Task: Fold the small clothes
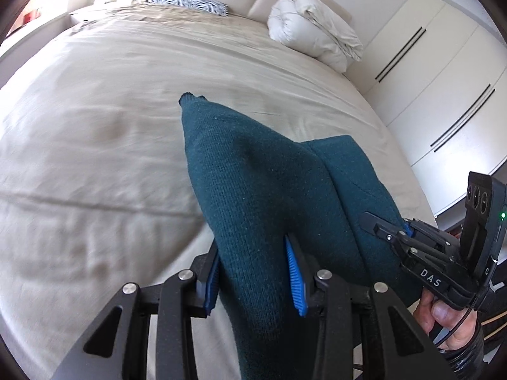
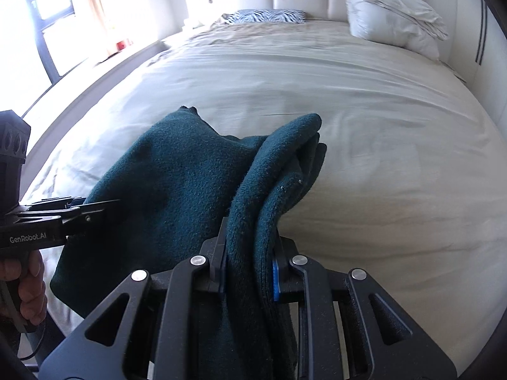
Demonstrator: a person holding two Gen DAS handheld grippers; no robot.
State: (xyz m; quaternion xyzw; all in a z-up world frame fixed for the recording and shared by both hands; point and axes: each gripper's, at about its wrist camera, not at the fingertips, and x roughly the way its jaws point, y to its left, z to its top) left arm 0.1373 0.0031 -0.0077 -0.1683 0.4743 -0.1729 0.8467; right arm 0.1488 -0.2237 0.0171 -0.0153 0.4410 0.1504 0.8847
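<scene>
**A:** Where is the cloth?

**B:** The dark green knit garment [image 1: 253, 190] is up in the air, just over the bed [image 1: 95, 158]. It hangs between the two grippers.

**A:** Are they holding it?

**B:** Yes. The left gripper [image 1: 253, 272] has its blue pads squeezed on a thick bunch of the cloth. The right gripper [image 2: 250, 262] is pinched tight on a folded edge, with a few layers stacked together.

**A:** Is it heavy?

**B:** I think it is light. It is soft and floppy. It sags and droops wherever nothing holds it. It looks fuzzy, so it should not slip out easily.

**A:** Can it break?

**B:** No, I don't think so. But it can bunch up and get lumpy.

**A:** Where is the best place to hold it?

**B:** At the edges or corners, I think, one on each side. Then it can spread flat on the bed. Grabbing a fat bunch in the middle makes it crumple.
</scene>
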